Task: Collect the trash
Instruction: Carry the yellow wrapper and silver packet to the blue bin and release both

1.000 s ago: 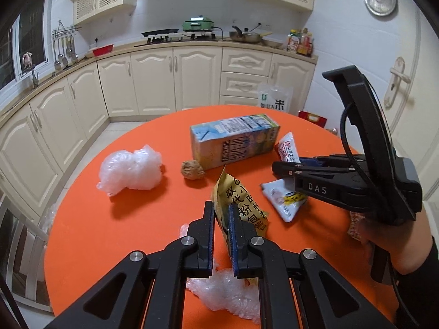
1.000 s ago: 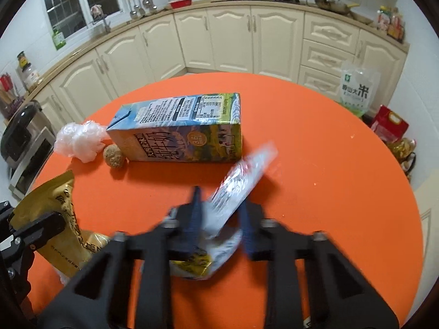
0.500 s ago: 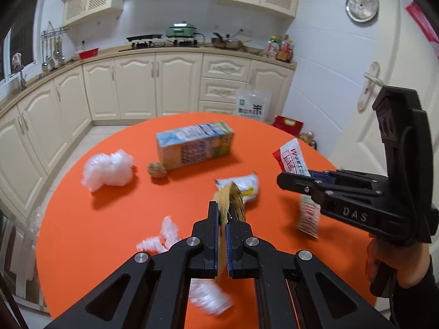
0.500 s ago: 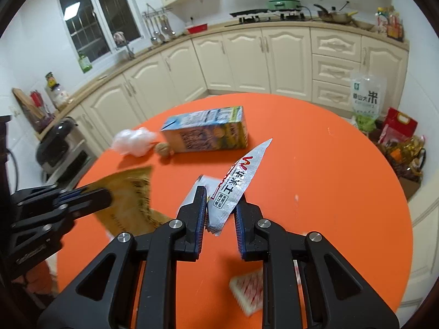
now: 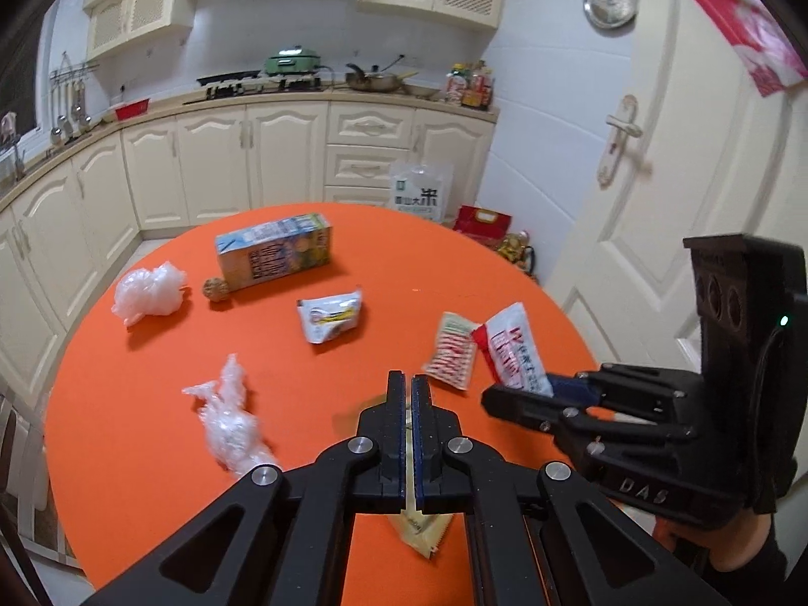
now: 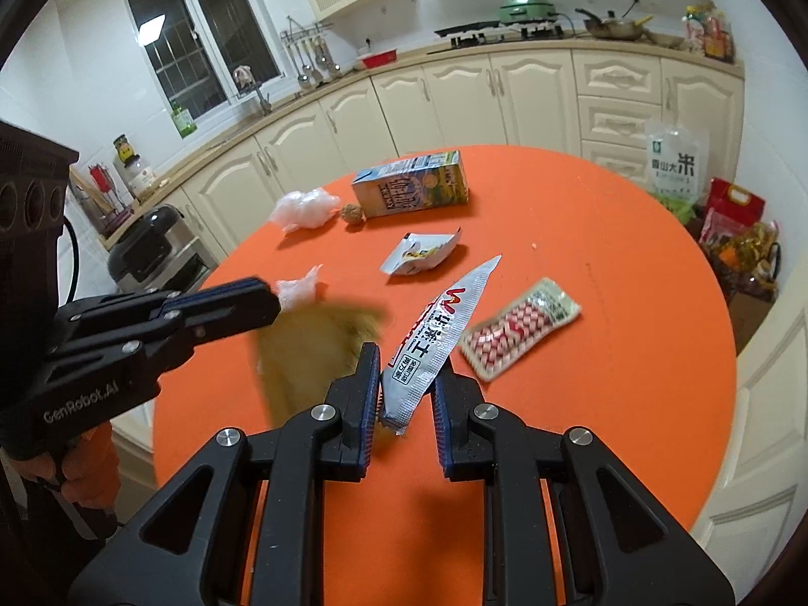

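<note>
**Two wrappers held above the orange table**

The left wrist view shows the left gripper point(image 5: 408, 389) with its jaws almost together, pinching a yellow-gold packet point(image 5: 421, 530); only the lower corner of the packet is seen, under the fingers. The right wrist view shows the same packet point(image 6: 313, 348) from the side as a wide blurred shape hanging from the left gripper point(image 6: 262, 298).

The right gripper point(image 6: 406, 379) has a red-and-silver wrapper point(image 6: 437, 328) between its fingers. In this view the jaws stand a little apart, and the wrapper leans on the left finger, so I cannot tell how firm the grip is. In the left wrist view the wrapper point(image 5: 512, 348) rises from the right gripper point(image 5: 505, 394).

On the round orange table point(image 5: 126, 429) lie a milk carton point(image 5: 275, 255) on its side, a small brown ball point(image 5: 216, 289) just beside it, a white plastic bag point(image 5: 146, 293), a crumpled clear film point(image 5: 227, 419), a white torn sachet point(image 5: 331, 313) and a red-checked packet point(image 5: 452, 351). The red-checked packet lies near the right gripper, just beside the held wrapper. Only the right wrist view shows the window point(image 6: 202, 50).
</note>
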Available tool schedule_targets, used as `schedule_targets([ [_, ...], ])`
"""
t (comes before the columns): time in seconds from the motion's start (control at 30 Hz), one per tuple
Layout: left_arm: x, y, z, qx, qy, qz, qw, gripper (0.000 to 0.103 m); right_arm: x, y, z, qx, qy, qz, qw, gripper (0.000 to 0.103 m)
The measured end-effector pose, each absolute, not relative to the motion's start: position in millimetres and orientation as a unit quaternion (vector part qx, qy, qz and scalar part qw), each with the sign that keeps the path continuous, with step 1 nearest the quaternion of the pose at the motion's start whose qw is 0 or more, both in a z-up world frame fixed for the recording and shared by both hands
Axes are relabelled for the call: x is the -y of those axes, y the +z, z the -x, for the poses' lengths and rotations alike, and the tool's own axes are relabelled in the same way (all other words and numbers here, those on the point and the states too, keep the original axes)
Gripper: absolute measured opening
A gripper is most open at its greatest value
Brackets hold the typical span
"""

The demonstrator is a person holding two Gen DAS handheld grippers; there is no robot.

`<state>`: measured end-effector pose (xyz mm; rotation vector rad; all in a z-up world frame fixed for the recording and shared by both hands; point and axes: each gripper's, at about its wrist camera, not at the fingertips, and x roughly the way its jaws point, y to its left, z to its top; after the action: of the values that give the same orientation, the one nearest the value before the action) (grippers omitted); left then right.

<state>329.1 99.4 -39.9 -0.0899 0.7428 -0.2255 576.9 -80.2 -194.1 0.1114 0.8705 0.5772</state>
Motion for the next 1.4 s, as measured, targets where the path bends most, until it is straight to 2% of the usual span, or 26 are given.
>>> schedule_targets([
  [0.13, -85, -32, -317, -0.363, -0.114, 0.032, 0.924, 0.000, 92, -188, -559, -0.410, 0.271, -0.063, 0.869, 0.019],
  [0.23, -94, -33, -312, -0.366, -0.094, 0.050, 0.924, 0.004, 98, -187, -549, -0.412, 0.271, -0.061, 0.868, 0.019],
  [0.3, -102, -40, -312, -0.381, -0.071, 0.058, 0.920, 0.017, 99, -188, -543, -0.412, 0.274, -0.058, 0.867, 0.019],
  [0.37, -104, -51, -312, -0.395, -0.051, 0.061, 0.915, 0.040, 101, -193, -541, -0.415, 0.276, -0.061, 0.865, 0.019],
  [0.4, -104, -56, -311, -0.401, -0.049, 0.064, 0.913, 0.041, 101, -195, -541, -0.416, 0.276, -0.062, 0.865, 0.019],
  [0.6, -81, -84, -328, -0.443, -0.064, 0.076, 0.891, 0.041, 99, -212, -544, -0.427, 0.279, -0.064, 0.858, 0.019],
  [0.73, -64, -97, -346, -0.462, -0.063, 0.061, 0.882, 0.035, 101, -218, -545, -0.431, 0.277, -0.067, 0.856, 0.019],
  [0.8, -59, -93, -346, -0.455, -0.059, 0.043, 0.888, 0.019, 103, -221, -545, -0.433, 0.275, -0.069, 0.856, 0.019],
  [0.83, -58, -88, -344, -0.446, -0.056, 0.039, 0.892, 0.005, 105, -221, -545, -0.432, 0.274, -0.070, 0.856, 0.019],
  [1.13, -34, -51, -306, -0.401, -0.091, 0.017, 0.912, 0.004, 131, -213, -529, -0.411, 0.270, -0.091, 0.866, 0.019],
  [1.4, 48, -41, -293, -0.391, -0.163, -0.029, 0.905, 0.004, 207, -208, -486, -0.402, 0.206, -0.100, 0.887, 0.019],
])
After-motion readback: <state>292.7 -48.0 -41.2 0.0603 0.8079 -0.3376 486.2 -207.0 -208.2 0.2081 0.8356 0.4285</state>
